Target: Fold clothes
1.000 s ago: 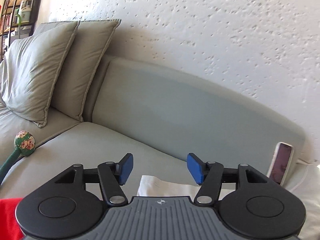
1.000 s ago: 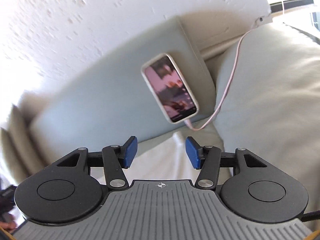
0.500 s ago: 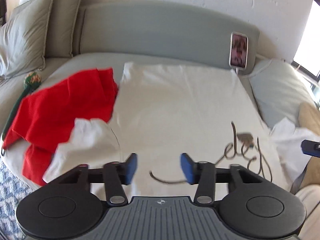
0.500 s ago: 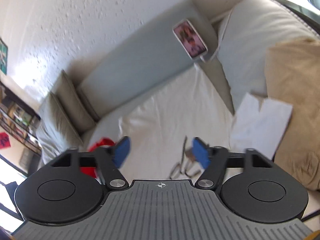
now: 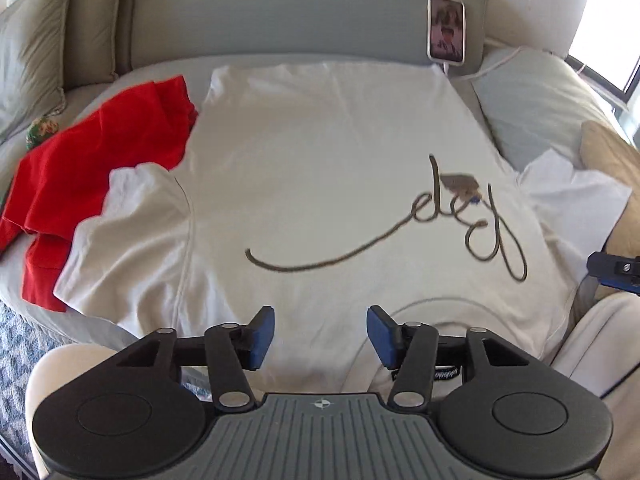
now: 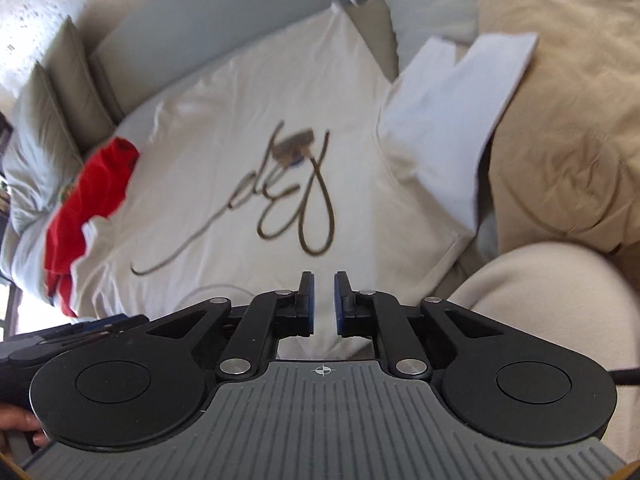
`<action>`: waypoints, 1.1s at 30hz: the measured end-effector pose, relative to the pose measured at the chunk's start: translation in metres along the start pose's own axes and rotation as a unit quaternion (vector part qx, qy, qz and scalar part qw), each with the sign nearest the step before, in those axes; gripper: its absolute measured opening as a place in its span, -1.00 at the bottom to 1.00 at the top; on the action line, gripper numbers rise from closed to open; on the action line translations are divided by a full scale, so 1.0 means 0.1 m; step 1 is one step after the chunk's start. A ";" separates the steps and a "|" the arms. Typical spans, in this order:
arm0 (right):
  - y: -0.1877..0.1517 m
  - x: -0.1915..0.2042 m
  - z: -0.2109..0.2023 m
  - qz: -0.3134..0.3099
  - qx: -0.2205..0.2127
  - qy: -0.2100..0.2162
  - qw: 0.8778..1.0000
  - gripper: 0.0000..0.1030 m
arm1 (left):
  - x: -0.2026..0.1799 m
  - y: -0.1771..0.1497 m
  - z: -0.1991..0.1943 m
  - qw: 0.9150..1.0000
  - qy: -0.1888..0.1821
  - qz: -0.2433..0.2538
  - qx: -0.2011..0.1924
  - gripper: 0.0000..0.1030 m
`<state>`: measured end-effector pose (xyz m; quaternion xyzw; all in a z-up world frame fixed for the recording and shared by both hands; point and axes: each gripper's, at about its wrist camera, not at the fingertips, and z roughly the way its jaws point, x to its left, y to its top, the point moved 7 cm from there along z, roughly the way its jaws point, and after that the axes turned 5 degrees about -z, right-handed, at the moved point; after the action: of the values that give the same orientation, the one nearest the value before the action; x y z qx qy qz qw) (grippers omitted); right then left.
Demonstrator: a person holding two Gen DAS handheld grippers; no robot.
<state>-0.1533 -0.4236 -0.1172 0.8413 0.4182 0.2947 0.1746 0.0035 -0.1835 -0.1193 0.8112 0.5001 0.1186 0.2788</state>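
A cream T-shirt (image 5: pixel 320 152) with brown script lettering lies spread flat on the sofa seat, collar toward me; it also shows in the right wrist view (image 6: pixel 224 128). My left gripper (image 5: pixel 321 334) is open and empty, hovering over the shirt's near edge by the collar. My right gripper (image 6: pixel 324 300) has its jaws nearly closed with a narrow gap, holding nothing, above the collar edge. Its blue finger (image 5: pixel 612 270) shows at the right edge of the left wrist view.
A red garment (image 5: pixel 92 168) lies crumpled left of the shirt, partly under its sleeve. A phone (image 5: pixel 446 28) on a cable leans on the backrest. Grey pillows (image 5: pixel 36 40) stand back left, a tan cushion (image 6: pixel 568 112) at right. My knees (image 6: pixel 560 292) sit at the near edge.
Both grippers pulled back from the backrest and tilted down, so the whole shirt came into view. The right gripper's jaws closed from wide open to a narrow gap.
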 end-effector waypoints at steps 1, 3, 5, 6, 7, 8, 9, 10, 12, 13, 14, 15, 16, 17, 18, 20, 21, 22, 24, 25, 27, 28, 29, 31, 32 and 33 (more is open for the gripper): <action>0.10 -0.02 -0.12 0.006 -0.020 -0.002 1.000 -0.06 | -0.02 0.04 -0.05 1.000 -0.001 -0.001 -0.013 0.06; 0.27 -0.06 -0.29 0.019 -0.048 -0.004 0.999 -0.03 | -0.08 0.11 -0.10 0.999 0.000 0.000 -0.035 0.25; 0.41 -0.12 -0.41 0.027 -0.065 -0.006 0.998 -0.03 | -0.12 0.13 -0.10 0.999 -0.001 -0.006 -0.038 0.39; 0.48 -0.17 -0.45 0.030 -0.074 -0.011 0.997 -0.01 | -0.14 0.14 -0.09 0.999 -0.002 -0.010 -0.037 0.47; 0.54 -0.21 -0.49 0.034 -0.083 -0.018 0.996 0.02 | -0.15 0.13 -0.08 0.999 -0.002 -0.013 -0.032 0.50; 0.58 -0.26 -0.49 0.042 -0.086 -0.023 0.995 0.03 | -0.15 0.12 -0.04 1.000 -0.002 -0.017 -0.024 0.51; 0.63 -0.30 -0.50 0.052 -0.089 -0.028 0.994 0.03 | -0.16 0.11 -0.01 1.000 -0.001 -0.020 -0.016 0.53; 0.65 -0.38 -0.51 0.066 -0.091 -0.030 0.993 0.03 | -0.16 0.09 0.01 1.000 0.003 -0.020 -0.011 0.55; 0.67 -0.52 -0.51 0.094 -0.090 -0.030 0.991 0.04 | -0.16 0.07 0.07 1.000 0.010 -0.018 -0.003 0.58; 0.67 -0.58 -0.52 0.104 -0.089 -0.031 0.990 0.04 | -0.16 0.06 0.09 1.000 0.012 -0.017 0.000 0.59; 0.66 -0.63 -0.50 0.111 -0.089 -0.032 0.989 0.04 | -0.16 0.05 0.10 1.000 0.014 -0.016 0.002 0.61; 0.65 -0.67 -0.49 0.118 -0.089 -0.034 0.988 0.04 | -0.16 0.04 0.12 1.000 0.016 -0.015 0.004 0.62; 0.65 -0.71 -0.48 0.123 -0.090 -0.037 0.988 0.04 | -0.16 0.03 0.13 1.000 0.017 -0.015 0.006 0.62; 0.65 -0.74 -0.47 0.128 -0.091 -0.039 0.987 0.03 | -0.16 0.02 0.15 1.000 0.018 -0.015 0.008 0.63; 0.65 -0.77 -0.47 0.133 -0.093 -0.040 0.986 0.04 | -0.16 0.01 0.16 1.000 0.019 -0.014 0.010 0.63; 0.64 -0.82 -0.45 0.142 -0.094 -0.042 0.985 0.04 | -0.17 -0.01 0.18 1.000 0.021 -0.010 0.015 0.63; 0.65 -0.84 -0.44 0.146 -0.095 -0.042 0.984 0.04 | -0.18 -0.02 0.19 1.000 0.022 -0.007 0.016 0.63; 0.65 -0.86 -0.43 0.151 -0.095 -0.043 0.983 0.04 | -0.19 -0.02 0.19 1.000 0.022 -0.004 0.017 0.64; 0.66 -0.90 -0.42 0.157 -0.097 -0.044 0.982 0.04 | -0.21 -0.03 0.20 1.000 0.020 0.000 0.019 0.64; 0.66 -0.92 -0.42 0.157 -0.098 -0.045 0.982 0.04 | -0.23 -0.04 0.21 1.000 0.019 0.001 0.020 0.64; 0.68 -0.94 -0.41 0.156 -0.101 -0.049 0.981 0.04 | -0.25 -0.05 0.22 1.000 0.018 0.004 0.021 0.64; 0.68 -0.95 -0.40 0.156 -0.102 -0.050 0.981 0.03 | -0.26 -0.05 0.22 1.000 0.018 0.006 0.021 0.64; 0.69 -0.96 -0.40 0.156 -0.104 -0.052 0.981 0.03 | -0.26 -0.05 0.22 1.000 0.018 0.007 0.021 0.64; 0.71 -1.00 -0.39 0.158 -0.107 -0.056 0.980 0.03 | -0.27 -0.06 0.23 1.000 0.019 0.009 0.022 0.64; 0.72 -1.02 -0.39 0.162 -0.108 -0.056 0.979 0.03 | -0.27 -0.06 0.24 1.000 0.019 0.008 0.023 0.64; 0.72 -1.03 -0.39 0.167 -0.108 -0.054 0.979 0.03 | -0.27 -0.07 0.24 0.999 0.020 0.007 0.024 0.64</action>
<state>-0.1843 -0.5474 -0.0841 0.8901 0.2276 0.3173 0.2350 -0.0028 -0.2127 -0.1406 0.8189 0.5023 0.1247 0.2483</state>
